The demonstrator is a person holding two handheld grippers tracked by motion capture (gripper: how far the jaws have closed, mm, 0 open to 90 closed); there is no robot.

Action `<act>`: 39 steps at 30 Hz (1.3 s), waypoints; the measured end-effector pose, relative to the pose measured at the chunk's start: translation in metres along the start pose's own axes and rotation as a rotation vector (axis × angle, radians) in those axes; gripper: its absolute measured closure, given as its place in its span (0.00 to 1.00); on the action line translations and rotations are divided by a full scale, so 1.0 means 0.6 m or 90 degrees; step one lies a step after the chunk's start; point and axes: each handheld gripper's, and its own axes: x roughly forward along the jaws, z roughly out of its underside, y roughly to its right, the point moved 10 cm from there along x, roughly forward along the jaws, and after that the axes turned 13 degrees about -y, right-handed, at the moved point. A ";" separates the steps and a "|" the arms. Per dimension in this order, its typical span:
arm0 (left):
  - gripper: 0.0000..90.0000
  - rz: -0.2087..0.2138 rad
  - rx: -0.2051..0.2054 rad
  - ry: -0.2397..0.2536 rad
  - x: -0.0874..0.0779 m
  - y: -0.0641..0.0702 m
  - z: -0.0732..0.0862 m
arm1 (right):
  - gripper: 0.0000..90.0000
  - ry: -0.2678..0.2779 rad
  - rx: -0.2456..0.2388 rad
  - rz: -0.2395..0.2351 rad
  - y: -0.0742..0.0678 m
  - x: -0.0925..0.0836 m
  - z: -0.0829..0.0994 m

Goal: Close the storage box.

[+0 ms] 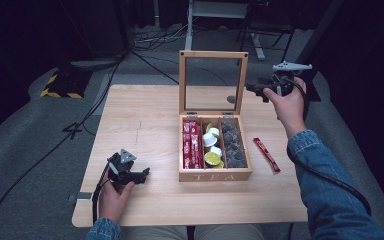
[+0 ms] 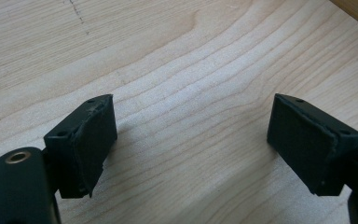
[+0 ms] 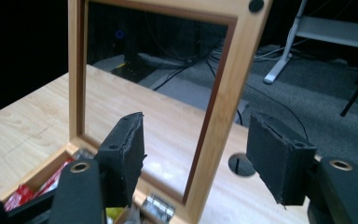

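A wooden tea box (image 1: 215,175) stands at the table's middle right, its glass-paned lid (image 1: 213,56) upright. It holds red sachets (image 1: 192,145) on the left, round white and lime capsules (image 1: 211,147) in the middle and dark tea bags (image 1: 233,145) on the right. One red sachet (image 1: 266,155) lies on the table to the right of the box. My right gripper (image 1: 254,90) hovers by the lid's right edge. In the right gripper view its open jaws (image 3: 196,154) frame the lid's side rail (image 3: 223,93) without touching it. My left gripper (image 1: 145,173) rests open near the front left, over bare wood (image 2: 191,140).
A round cable hole (image 1: 231,99) sits in the table (image 1: 140,115) behind the box, close to the lid. Cables and a desk leg (image 3: 284,56) lie on the dark floor beyond the far edge. A yellow-and-black striped plate (image 1: 60,90) is on the floor at the left.
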 end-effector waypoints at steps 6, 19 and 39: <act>0.18 0.000 0.000 0.000 0.000 0.000 0.000 | 0.41 0.002 0.002 -0.011 0.002 0.022 -0.027; 0.18 0.000 -0.001 0.000 0.000 0.000 0.000 | 0.40 0.009 0.033 0.007 0.049 0.073 -0.071; 0.18 0.000 -0.001 0.001 0.000 0.000 0.000 | 0.48 -0.037 0.008 0.011 0.066 0.126 -0.066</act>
